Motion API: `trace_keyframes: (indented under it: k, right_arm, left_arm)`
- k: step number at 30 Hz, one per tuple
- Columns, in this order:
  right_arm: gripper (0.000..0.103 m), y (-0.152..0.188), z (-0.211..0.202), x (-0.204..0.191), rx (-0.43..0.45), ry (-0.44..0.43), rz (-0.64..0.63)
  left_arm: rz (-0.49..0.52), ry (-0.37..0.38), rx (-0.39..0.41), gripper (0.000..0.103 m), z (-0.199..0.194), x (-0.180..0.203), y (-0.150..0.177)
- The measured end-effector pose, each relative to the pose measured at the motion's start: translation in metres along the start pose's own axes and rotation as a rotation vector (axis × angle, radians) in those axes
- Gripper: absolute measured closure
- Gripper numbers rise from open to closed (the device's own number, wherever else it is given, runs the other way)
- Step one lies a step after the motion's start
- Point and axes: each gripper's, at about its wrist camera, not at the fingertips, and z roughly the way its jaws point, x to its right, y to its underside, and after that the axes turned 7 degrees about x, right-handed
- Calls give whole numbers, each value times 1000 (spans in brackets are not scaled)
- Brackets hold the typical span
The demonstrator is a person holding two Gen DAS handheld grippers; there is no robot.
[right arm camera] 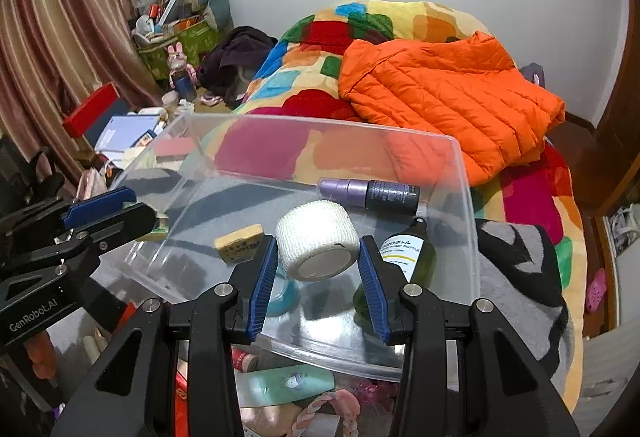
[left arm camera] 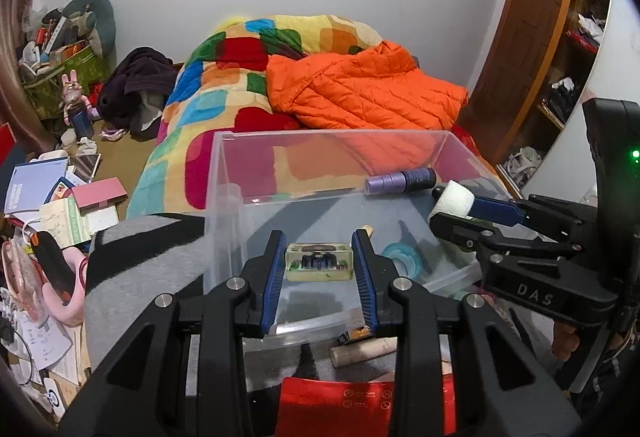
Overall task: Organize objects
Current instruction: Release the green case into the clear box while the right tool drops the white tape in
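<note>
A clear plastic bin (left arm camera: pixel 224 197) stands on the bed by an orange jacket (left arm camera: pixel 360 93). Above it, the left hand-held gripper (left arm camera: pixel 320 261) clamps a small resin block (left arm camera: pixel 319 261); the right hand-held gripper (right arm camera: pixel 318 265) clamps a white tape roll (right arm camera: pixel 318 239).

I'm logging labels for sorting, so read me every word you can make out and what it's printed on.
"DAS": right tongs body.
"GenRobot.AI": left tongs body.
"BOTTLE", partly legible: green bottle label.
Red packet, purple bottle, yellow eraser: print too small.
</note>
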Motion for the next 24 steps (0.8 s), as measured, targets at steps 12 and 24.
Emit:
trace_keyframes:
  k: [12, 24]
  right_arm:
    - [64, -1, -21, -5, 13, -12, -28]
    - [52, 9, -83, 7, 113, -12, 22]
  left_arm:
    - [3, 12, 14, 67, -16, 2, -3]
    - [56, -24, 62, 23, -65, 13, 17]
